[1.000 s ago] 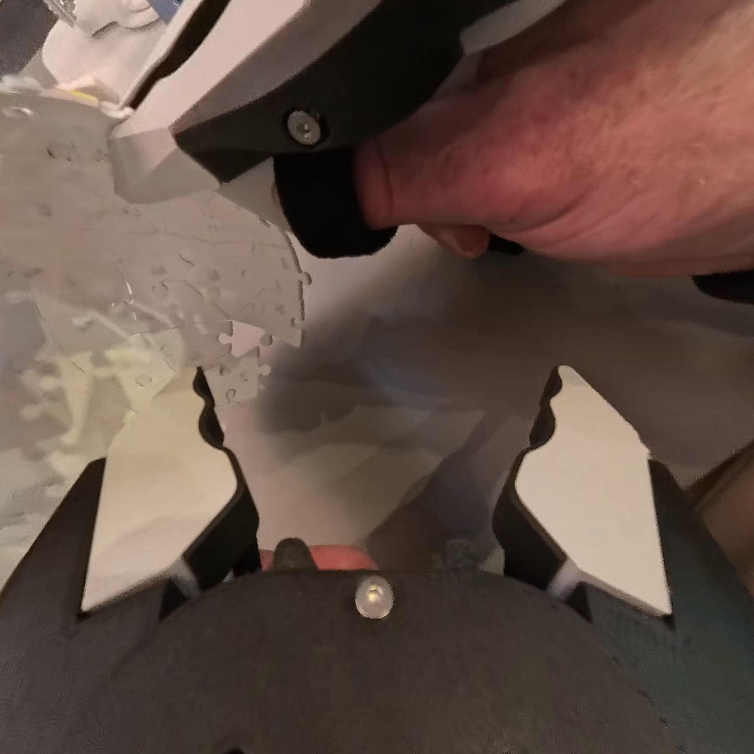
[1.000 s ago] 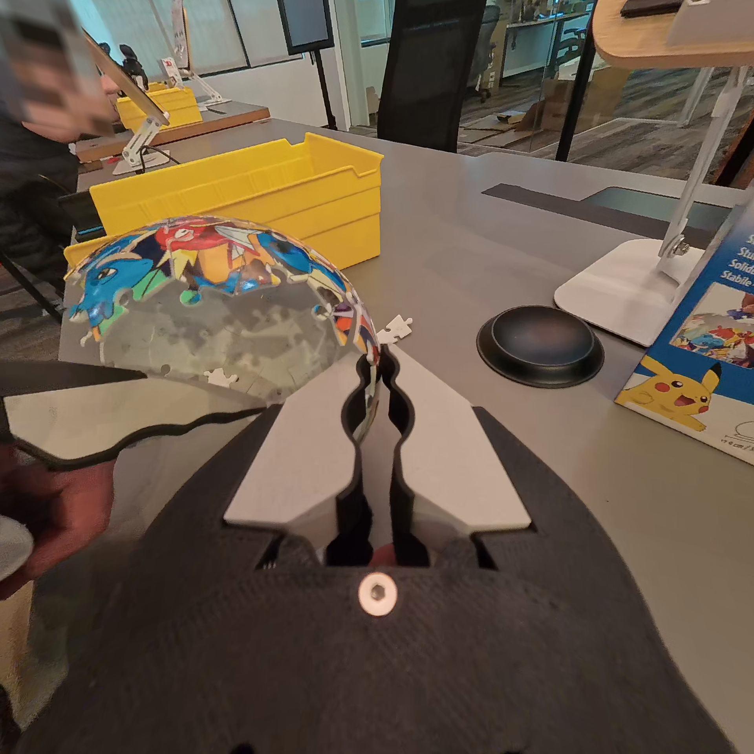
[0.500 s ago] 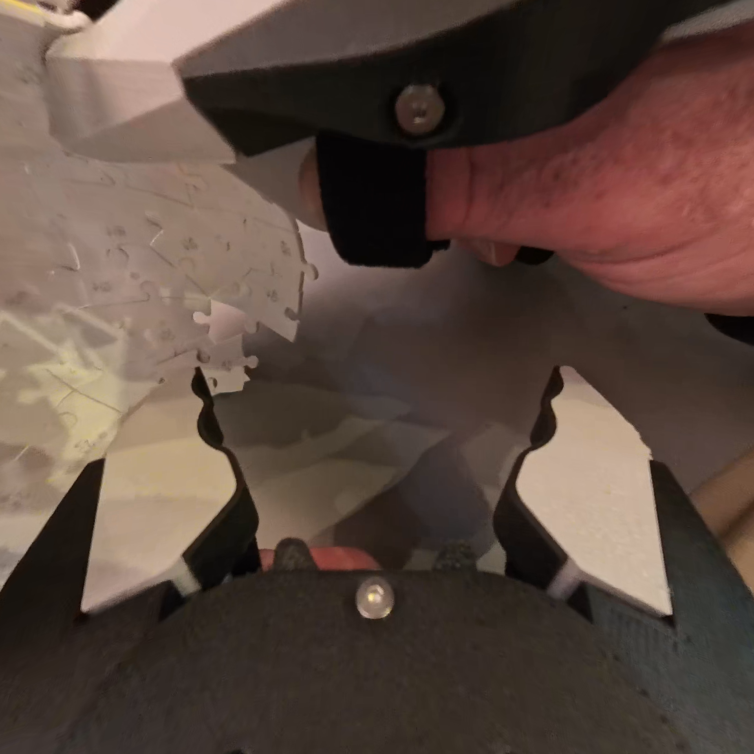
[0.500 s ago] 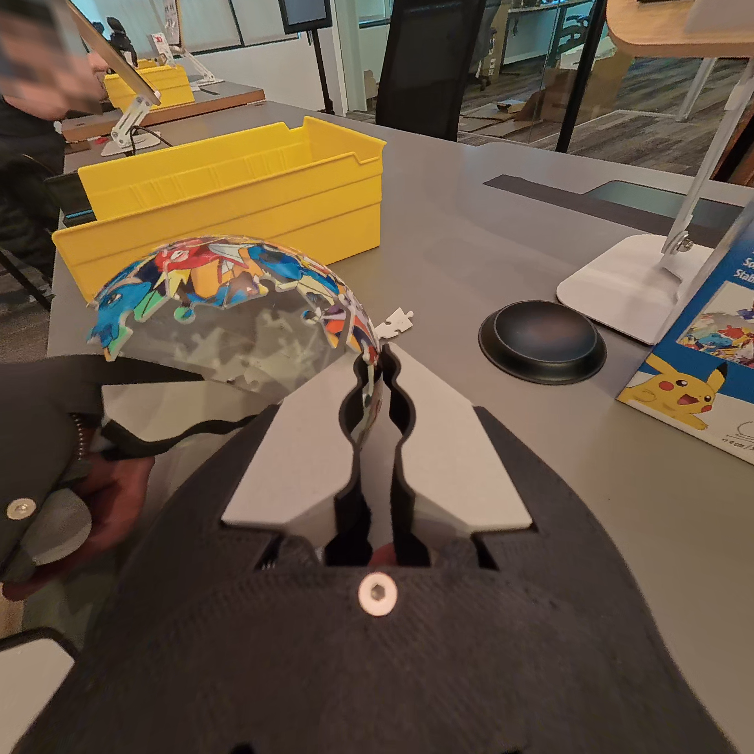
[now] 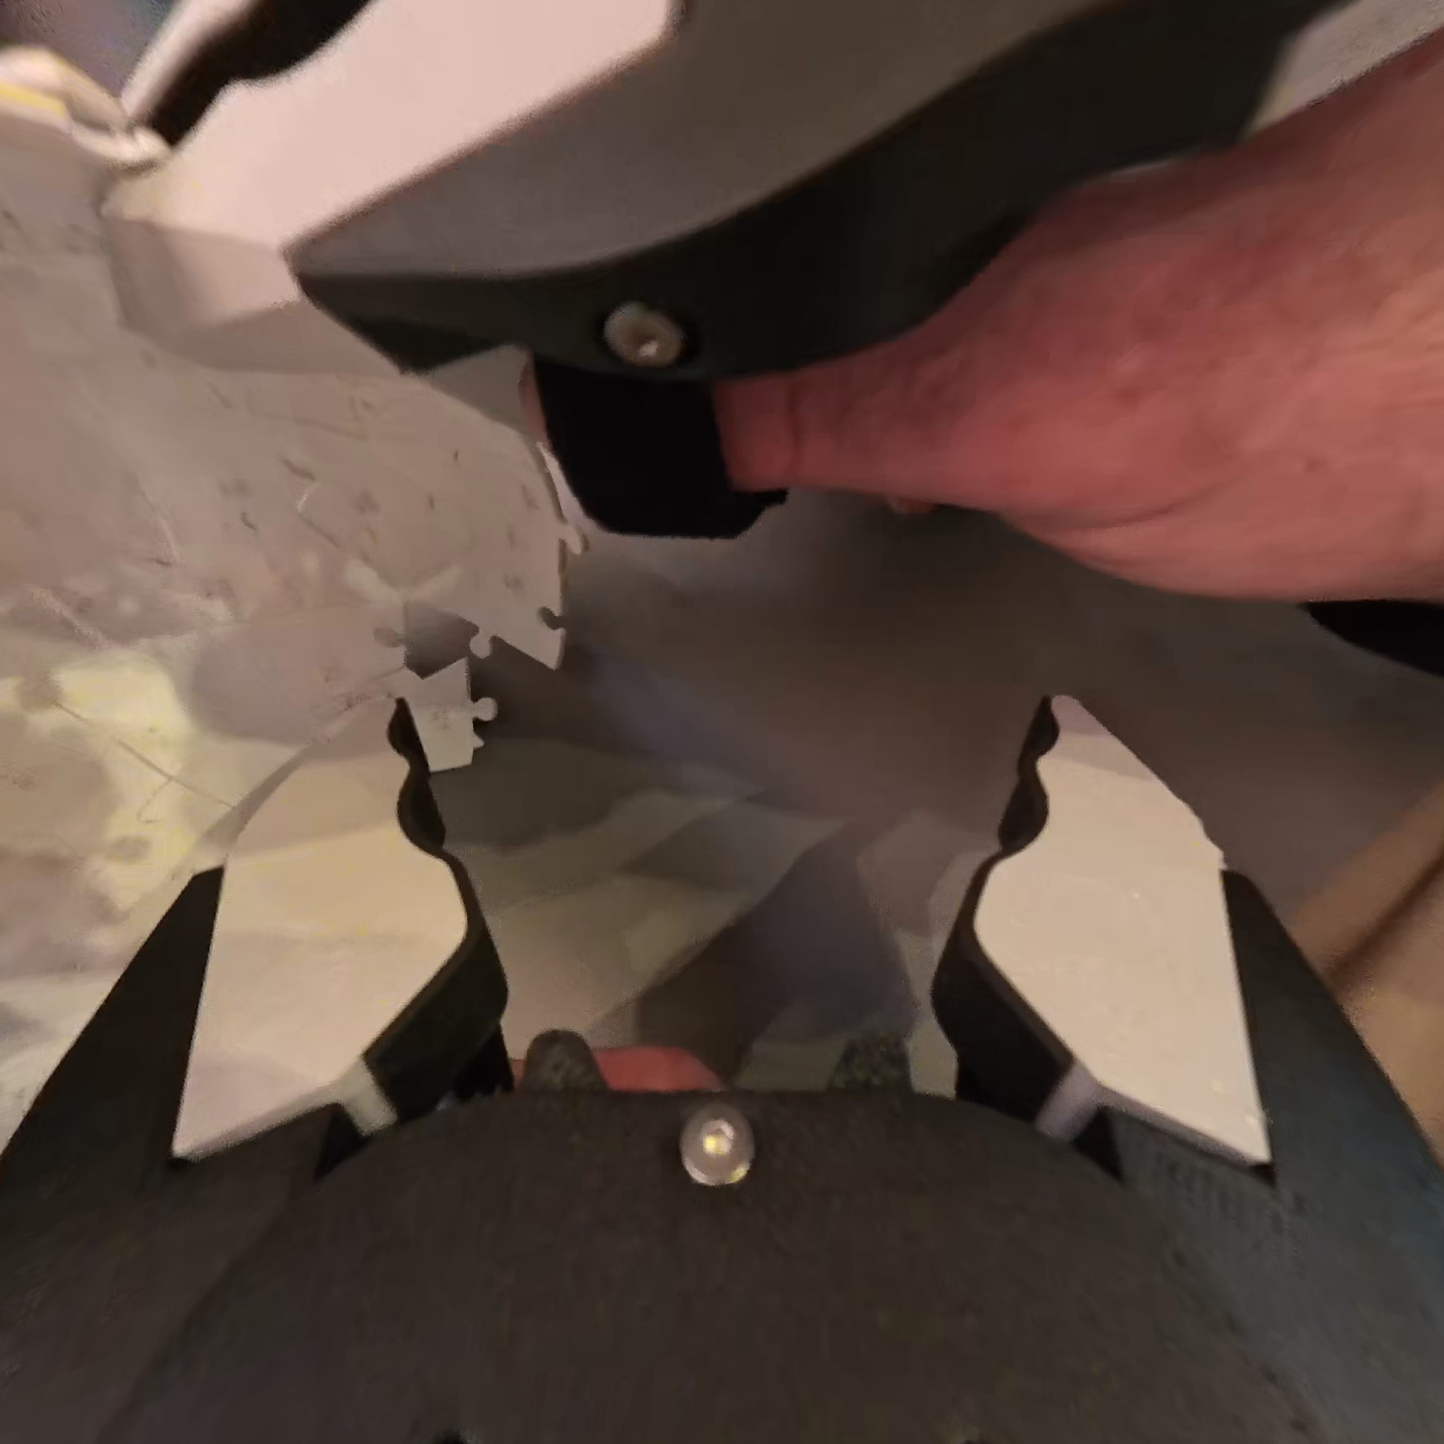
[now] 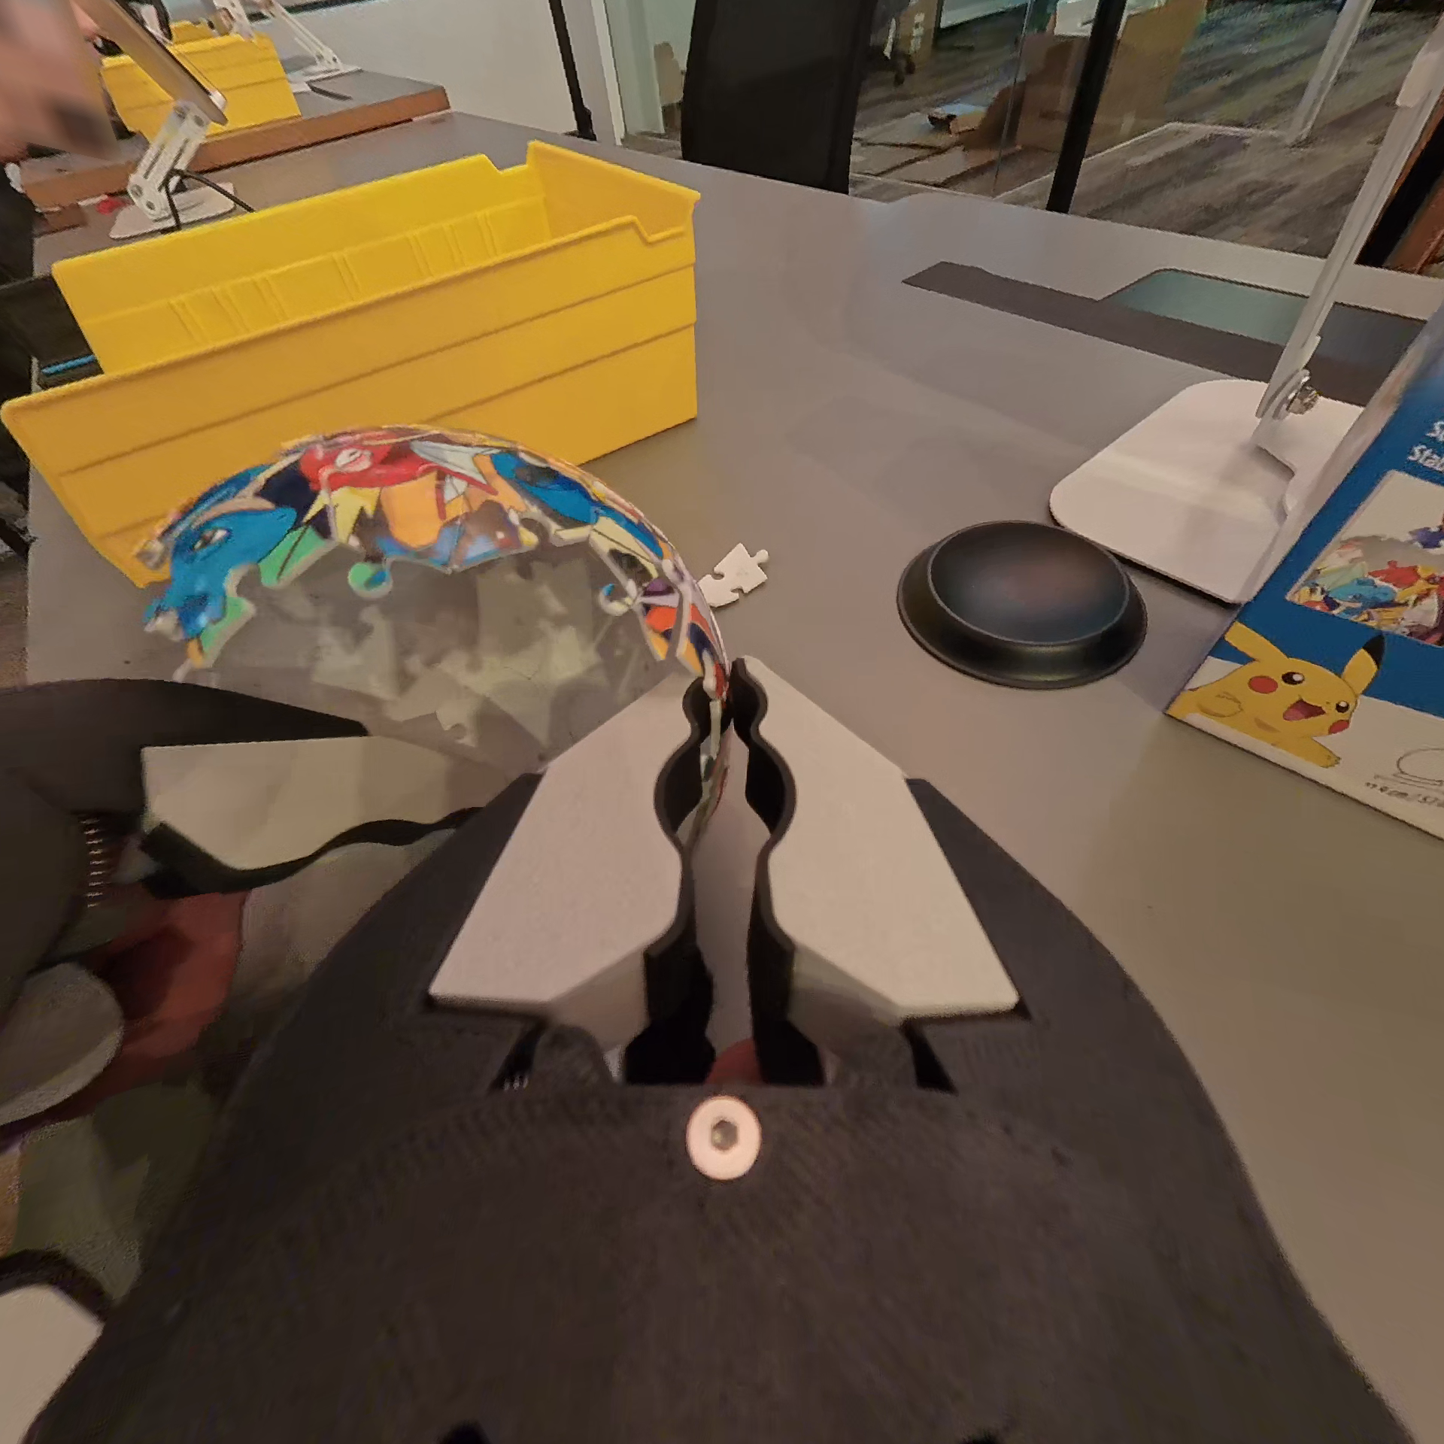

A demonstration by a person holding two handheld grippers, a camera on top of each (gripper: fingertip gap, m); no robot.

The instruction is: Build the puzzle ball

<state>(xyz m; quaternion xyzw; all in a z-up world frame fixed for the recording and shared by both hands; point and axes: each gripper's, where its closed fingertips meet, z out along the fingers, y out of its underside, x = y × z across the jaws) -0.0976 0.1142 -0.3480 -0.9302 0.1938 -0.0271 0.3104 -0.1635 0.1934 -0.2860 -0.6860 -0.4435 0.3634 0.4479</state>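
Right gripper [image 6: 723,695] fingers [image 6: 582,852] pinching lower rim of partly built puzzle ball [image 6: 437,531], a colourful domed shell held up above grey counter [image 6: 898,406]. Left gripper [image 5: 723,750] fingers [image 5: 312,930] spread wide, nothing between them, tips just beside shell's jagged pale inner edge [image 5: 484,578]; contact unclear, view blurred. Left gripper also visible in right wrist view at low left [image 6: 258,789], under the shell. Hand [image 5: 1133,406] gripping right gripper's body, close above in left wrist view. One loose white puzzle piece [image 6: 734,570] lying on counter just beyond shell. Yellow bin [image 6: 375,367] behind shell. Black round stand [image 6: 1024,602] right of loose piece, near blue puzzle box [image 6: 1328,648] at right edge. White stand base [image 6: 1195,477] behind box.
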